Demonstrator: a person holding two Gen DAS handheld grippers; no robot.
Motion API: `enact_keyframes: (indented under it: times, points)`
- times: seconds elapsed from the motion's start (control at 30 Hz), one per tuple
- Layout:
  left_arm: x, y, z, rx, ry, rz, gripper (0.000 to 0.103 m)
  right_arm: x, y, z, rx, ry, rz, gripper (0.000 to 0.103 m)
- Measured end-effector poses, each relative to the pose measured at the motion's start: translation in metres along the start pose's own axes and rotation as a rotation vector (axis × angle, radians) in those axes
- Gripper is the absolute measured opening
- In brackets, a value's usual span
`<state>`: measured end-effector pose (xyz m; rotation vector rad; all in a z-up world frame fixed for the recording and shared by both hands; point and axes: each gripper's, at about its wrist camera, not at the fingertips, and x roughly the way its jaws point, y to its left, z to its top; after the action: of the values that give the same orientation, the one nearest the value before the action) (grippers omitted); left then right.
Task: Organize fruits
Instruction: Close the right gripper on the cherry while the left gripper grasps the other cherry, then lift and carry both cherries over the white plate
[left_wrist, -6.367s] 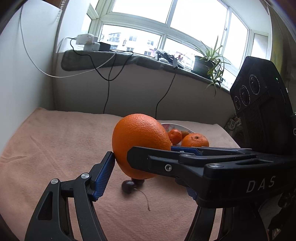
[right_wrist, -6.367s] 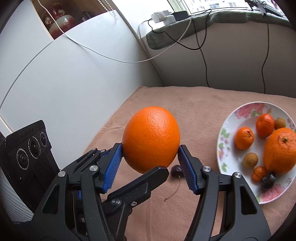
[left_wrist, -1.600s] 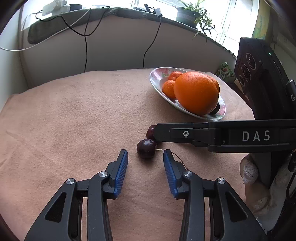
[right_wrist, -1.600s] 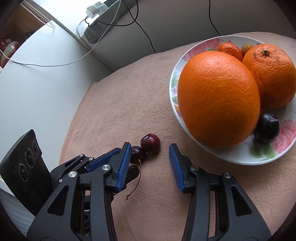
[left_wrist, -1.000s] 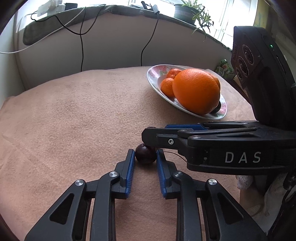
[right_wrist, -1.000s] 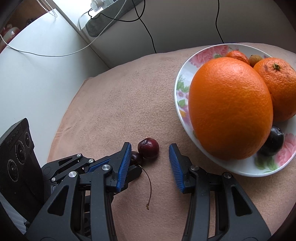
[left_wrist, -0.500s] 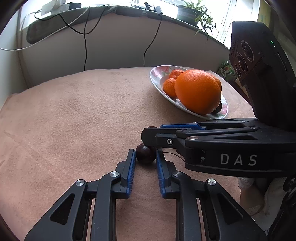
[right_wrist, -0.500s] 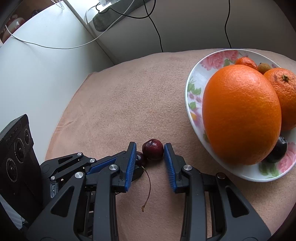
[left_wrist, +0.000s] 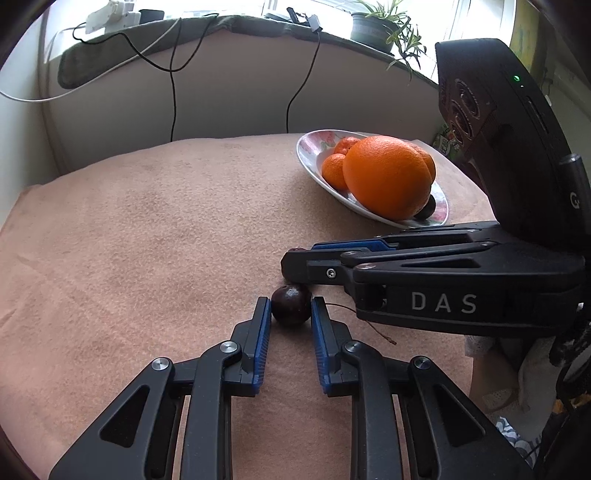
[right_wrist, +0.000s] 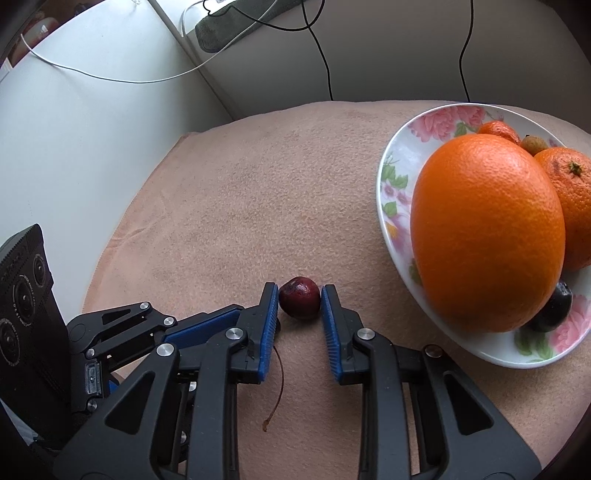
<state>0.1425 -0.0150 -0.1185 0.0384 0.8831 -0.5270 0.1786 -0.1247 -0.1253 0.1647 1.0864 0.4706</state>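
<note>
Left wrist view: left gripper low over the tan cloth, blue pads closed in on a dark cherry w/ both sides touching it; cherry sits on the cloth, approx mid-surface toward the near edge. Its stem trails right across the cloth. Right gripper reaches in from the right, just behind the dark cherry; a 2nd cherry mostly hidden at its tip. Floral plate near the far right corner holds a big orange, small mandarins behind & left of it, plus a dark fruit at the plate's near rim, touching the orange.

Right wrist view: right gripper w/ jaws pinched on a red cherry, pads touching both sides, cherry resting on the cloth just left of the plate. Left gripper lies alongside on the left; loose stem on the cloth between the fingers. Plate contents: big orange at front, second orange touching it on the right, mandarin & a small brownish fruit at the back, dark fruit wedged under the big orange near the front rim.
</note>
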Motion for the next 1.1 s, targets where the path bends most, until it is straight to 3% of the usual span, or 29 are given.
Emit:
enact_keyframes:
  times: [0.4, 0.83, 1.1]
  points:
    - [-0.005, 0.007, 0.0, -0.034, -0.01, -0.004, 0.02, 0.002, 0.019, -0.006, -0.096, 0.0, -0.041, 0.025]
    - [-0.022, 0.015, 0.001, -0.088, -0.051, -0.021, 0.02, -0.037, 0.008, 0.005, -0.075, -0.069, 0.006, 0.025]
    - [-0.032, 0.007, 0.022, -0.068, -0.1, -0.01, 0.02, -0.069, -0.001, 0.012, -0.092, -0.129, 0.003, 0.025]
